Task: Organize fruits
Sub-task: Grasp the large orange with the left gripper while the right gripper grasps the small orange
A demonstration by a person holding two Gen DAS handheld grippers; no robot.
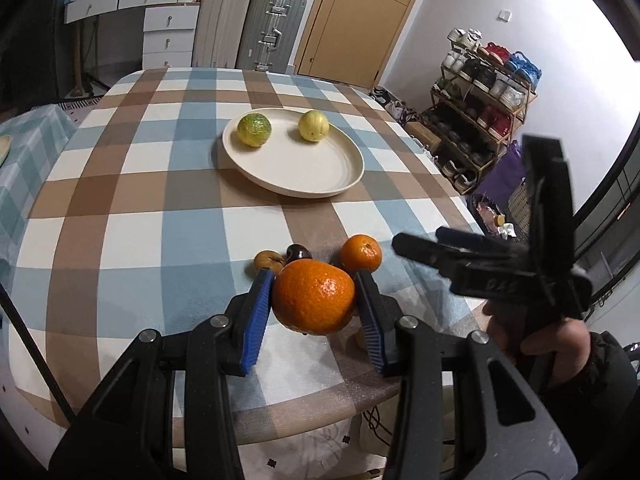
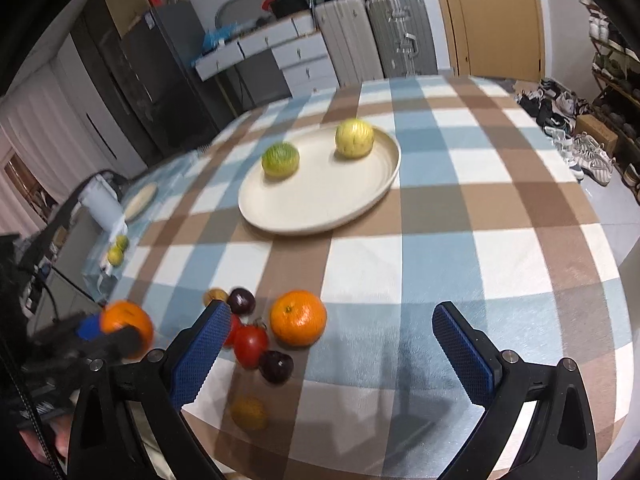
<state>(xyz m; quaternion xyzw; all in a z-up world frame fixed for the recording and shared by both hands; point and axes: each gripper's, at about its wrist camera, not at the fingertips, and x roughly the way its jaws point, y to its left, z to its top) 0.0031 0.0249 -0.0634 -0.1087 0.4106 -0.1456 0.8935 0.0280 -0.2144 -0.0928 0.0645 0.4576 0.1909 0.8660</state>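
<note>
My left gripper (image 1: 315,300) is shut on a large orange (image 1: 314,297), held above the table's near edge; it also shows in the right wrist view (image 2: 126,326). A second orange (image 1: 361,253) (image 2: 298,323), a dark plum (image 1: 299,253) (image 2: 241,301), a brown fruit (image 1: 269,261), a red tomato (image 2: 250,345), another plum (image 2: 276,366) and a yellowish fruit (image 2: 249,412) lie on the cloth. A cream plate (image 1: 320,168) (image 2: 320,200) holds a green fruit (image 1: 254,130) (image 2: 281,159) and a yellow fruit (image 1: 313,125) (image 2: 354,137). My right gripper (image 2: 330,344) is open and empty near the loose fruit.
The checked tablecloth (image 1: 140,220) covers the table. A shoe rack (image 1: 480,92) stands to the right, suitcases (image 1: 272,32) and drawers (image 1: 168,28) behind. A side surface at left holds a small plate (image 2: 140,200) and two small fruits (image 2: 118,250).
</note>
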